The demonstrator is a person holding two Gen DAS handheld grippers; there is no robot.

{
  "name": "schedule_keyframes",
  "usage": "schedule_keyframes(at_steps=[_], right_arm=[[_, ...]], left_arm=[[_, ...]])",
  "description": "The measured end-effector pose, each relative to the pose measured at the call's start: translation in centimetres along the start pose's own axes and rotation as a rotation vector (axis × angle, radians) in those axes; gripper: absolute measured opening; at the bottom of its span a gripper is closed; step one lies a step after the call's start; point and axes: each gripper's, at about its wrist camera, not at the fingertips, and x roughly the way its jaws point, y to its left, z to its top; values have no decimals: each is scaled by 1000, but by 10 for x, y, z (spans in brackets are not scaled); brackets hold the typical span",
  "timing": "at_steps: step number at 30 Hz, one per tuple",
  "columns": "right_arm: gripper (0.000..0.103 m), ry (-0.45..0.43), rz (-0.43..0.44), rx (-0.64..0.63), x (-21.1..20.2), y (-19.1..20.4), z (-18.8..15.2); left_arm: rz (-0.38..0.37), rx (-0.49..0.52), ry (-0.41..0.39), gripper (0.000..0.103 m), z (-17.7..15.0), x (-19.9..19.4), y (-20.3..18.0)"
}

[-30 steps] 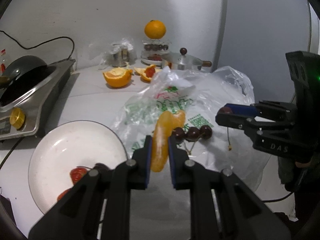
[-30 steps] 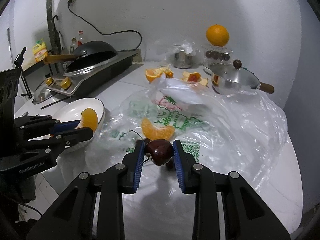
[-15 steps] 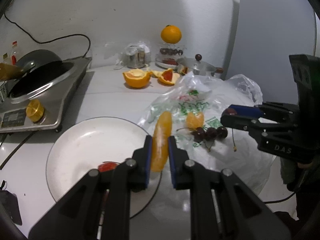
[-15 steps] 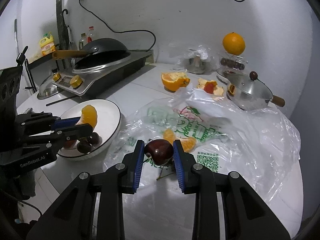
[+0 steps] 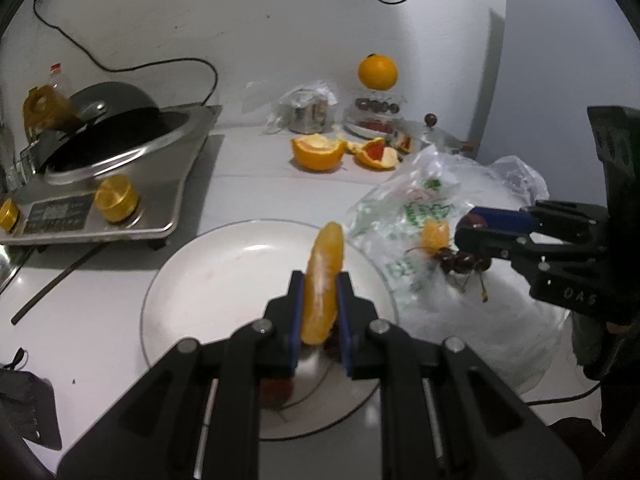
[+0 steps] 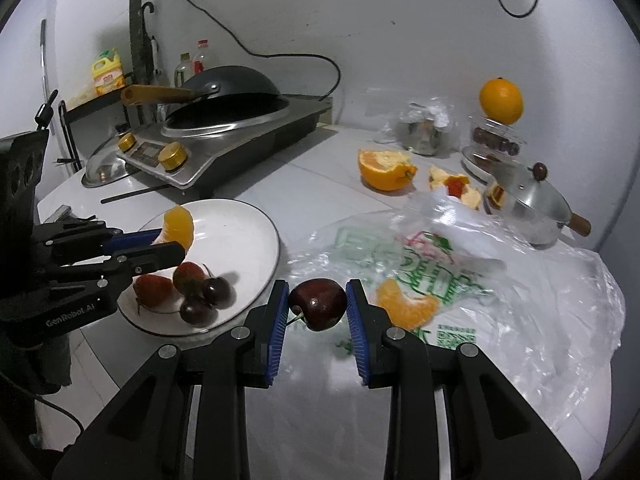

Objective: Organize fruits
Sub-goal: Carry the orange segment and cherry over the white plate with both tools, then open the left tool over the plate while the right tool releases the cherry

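Observation:
My left gripper [image 5: 319,296] is shut on an orange segment [image 5: 322,280] and holds it above the white plate [image 5: 208,276]. In the right wrist view the left gripper [image 6: 160,246] hangs over the plate [image 6: 248,236], which holds strawberries [image 6: 154,290] and dark cherries [image 6: 216,291]. My right gripper [image 6: 318,306] is shut on a dark red cherry [image 6: 318,303], above the plastic bag [image 6: 520,304]. Another orange segment [image 6: 406,306] lies on the bag. In the left wrist view, more cherries [image 5: 460,261] and that segment [image 5: 436,233] lie on the bag [image 5: 404,208].
An induction cooker with a black wok [image 6: 224,120] stands at the back left. Peeled orange halves [image 6: 384,168], a steel pot with lid [image 6: 528,204], a whole orange on a stacked dish [image 6: 501,101] and a foil bag [image 6: 424,132] stand along the back wall.
My left gripper has carried the orange segment leftward from over the bag to over the plate. My right gripper has drifted left toward the plate, still holding the cherry.

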Motion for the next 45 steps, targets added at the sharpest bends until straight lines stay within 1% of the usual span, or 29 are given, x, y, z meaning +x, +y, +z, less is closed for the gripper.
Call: schedule_keyframes(at_steps=[4, 18, 23, 30, 40, 45], right_arm=[[31, 12, 11, -13, 10, 10, 6], [31, 41, 53, -54, 44, 39, 26], [31, 51, 72, -60, 56, 45, 30], [31, 61, 98, -70, 71, 52, 38], [31, 64, 151, -87, 93, 68, 50], [31, 74, 171, -98, 105, 77, 56]], left_arm=[[28, -5, 6, 16, -4, 2, 14], [80, -60, 21, 16, -12, 8, 59], [102, -60, 32, 16, -13, 14, 67], [115, -58, 60, 16, -15, 27, 72], [134, -91, 74, 17, -13, 35, 85], [124, -98, 96, 18, -12, 39, 89]])
